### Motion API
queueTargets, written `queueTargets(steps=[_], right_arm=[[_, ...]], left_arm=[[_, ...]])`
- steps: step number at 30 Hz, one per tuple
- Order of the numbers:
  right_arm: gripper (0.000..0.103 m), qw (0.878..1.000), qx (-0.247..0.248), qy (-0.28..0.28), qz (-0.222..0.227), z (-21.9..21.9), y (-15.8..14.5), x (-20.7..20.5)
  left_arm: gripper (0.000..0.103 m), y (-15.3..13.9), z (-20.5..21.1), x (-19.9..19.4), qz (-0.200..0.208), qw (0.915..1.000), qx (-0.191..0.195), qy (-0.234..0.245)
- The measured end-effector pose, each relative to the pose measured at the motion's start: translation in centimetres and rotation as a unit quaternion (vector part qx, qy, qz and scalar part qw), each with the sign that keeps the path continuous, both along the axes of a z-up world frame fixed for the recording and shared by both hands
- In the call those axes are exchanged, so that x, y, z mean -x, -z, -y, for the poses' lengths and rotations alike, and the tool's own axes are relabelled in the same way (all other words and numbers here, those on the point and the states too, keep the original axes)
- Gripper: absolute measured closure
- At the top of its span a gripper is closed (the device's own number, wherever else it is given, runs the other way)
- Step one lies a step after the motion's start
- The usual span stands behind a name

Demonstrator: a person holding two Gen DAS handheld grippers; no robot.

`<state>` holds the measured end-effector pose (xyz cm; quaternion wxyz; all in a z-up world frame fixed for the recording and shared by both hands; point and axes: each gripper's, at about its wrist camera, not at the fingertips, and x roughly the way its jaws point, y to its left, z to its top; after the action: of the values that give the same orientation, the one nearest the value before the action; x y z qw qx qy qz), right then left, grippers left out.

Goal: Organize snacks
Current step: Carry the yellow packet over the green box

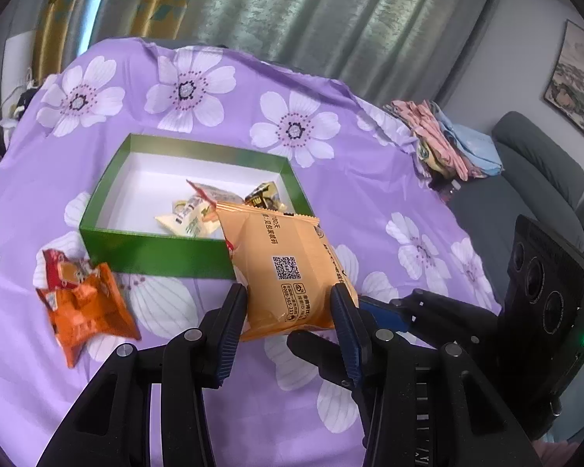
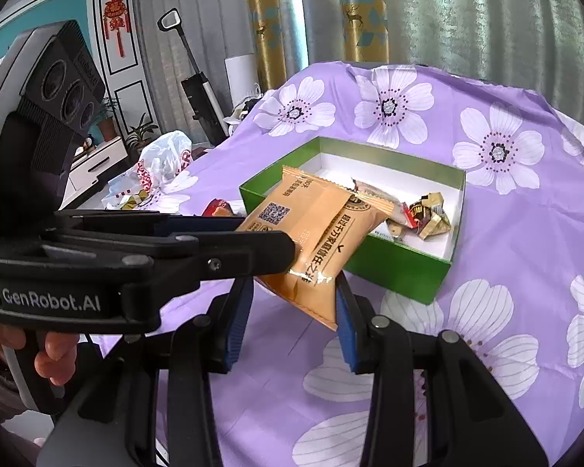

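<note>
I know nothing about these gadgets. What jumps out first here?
A tan snack packet held in mid-air by both the left gripper and the right gripper, just in front of a green box with a few snacks inside. Everything sits on a purple flowered cloth; orange packets lie beside the box.

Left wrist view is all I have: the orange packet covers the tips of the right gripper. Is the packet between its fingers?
Observer: Yes. In the right wrist view, the lower corner of the orange packet sits between the fingers of the right gripper. I cannot tell whether both pads press on it.
Operator: Does anything lie far left of the green box, outside my picture?
Observer: A white plastic bag with red print lies near the left edge of the cloth, well beyond the green box.
</note>
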<state>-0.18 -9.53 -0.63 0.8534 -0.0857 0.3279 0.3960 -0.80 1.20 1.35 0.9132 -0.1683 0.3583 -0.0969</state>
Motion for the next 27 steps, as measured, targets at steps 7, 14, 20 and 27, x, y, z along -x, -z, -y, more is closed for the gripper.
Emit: queueTargets(steps=[7, 14, 20, 27], right_arm=[[0.062, 1.0, 0.002, 0.003, 0.01, -0.2, -0.3, -1.5], [0.062, 1.0, 0.0, 0.008, 0.015, -0.6, -0.4, -4.1], [0.061, 1.0, 0.0, 0.012, 0.021, -1.2, -0.5, -6.4], [0.061, 1.0, 0.003, 0.013, 0.015, -1.7, 0.3, -8.7]], left_arm=[[0.058, -0.3, -0.4, -1.9, 0.005, 1.0, 0.005, 0.003], [0.058, -0.5, -0.9, -4.4, 0.011, 0.9999, 0.006, 0.002], [0.058, -0.3, -1.6, -6.6, 0.012, 0.9999, 0.012, 0.002], [0.058, 0.7, -2.4, -8.9, 0.004, 0.9999, 0.013, 0.001]])
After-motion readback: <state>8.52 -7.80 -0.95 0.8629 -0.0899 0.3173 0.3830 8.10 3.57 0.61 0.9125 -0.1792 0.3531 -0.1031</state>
